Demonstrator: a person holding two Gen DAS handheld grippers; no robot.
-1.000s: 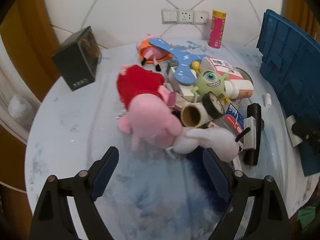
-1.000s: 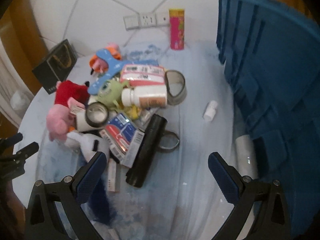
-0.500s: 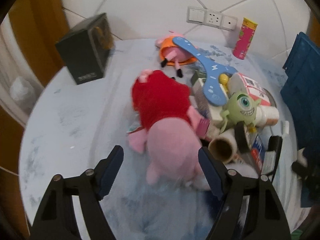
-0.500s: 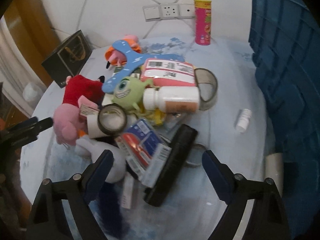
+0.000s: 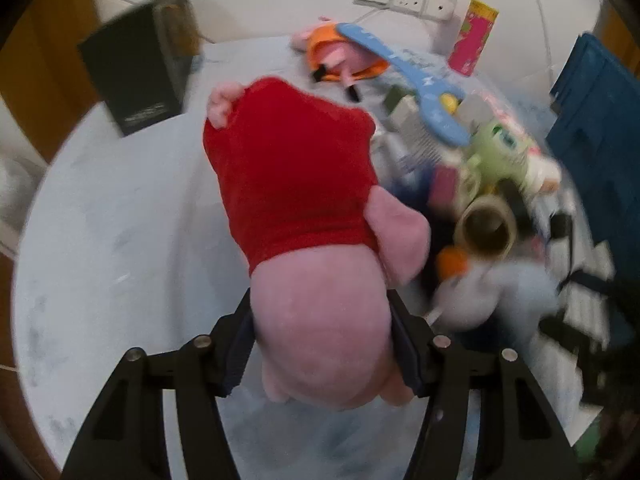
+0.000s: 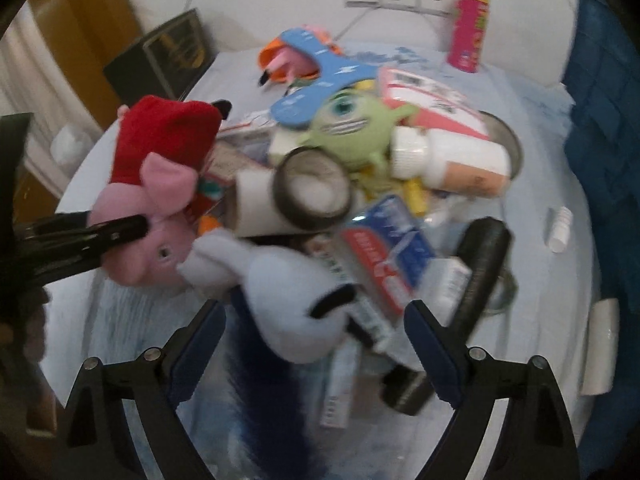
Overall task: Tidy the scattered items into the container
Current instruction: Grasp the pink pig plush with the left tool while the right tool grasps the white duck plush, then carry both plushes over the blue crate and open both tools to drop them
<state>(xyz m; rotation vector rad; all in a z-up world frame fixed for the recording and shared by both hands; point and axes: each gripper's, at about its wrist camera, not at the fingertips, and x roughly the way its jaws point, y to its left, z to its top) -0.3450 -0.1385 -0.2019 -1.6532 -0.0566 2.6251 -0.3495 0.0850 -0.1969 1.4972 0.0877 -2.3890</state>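
Your left gripper (image 5: 322,344) has just been closing on the pink plush pig (image 5: 316,248), at 9 o'clock of the tabletop (image 5: 112,240) pile. Soft stuffing may slip loose. Your right gripper (image 6: 314,344), spread wide, straddles the white plush (image 6: 288,292).

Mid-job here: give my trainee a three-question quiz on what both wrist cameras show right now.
1. True or false: the left gripper has the pink pig plush between its fingers.
2. Which toy lies between the open fingers of the right gripper? A) green one-eyed monster B) white plush C) pink tube
3. Fill in: the pig plush wears a ____ dress.

Key
1. True; its jaws have just been closing, and the pads now sit against the pig's head.
2. B, the white plush, not yet gripped.
3. Red.
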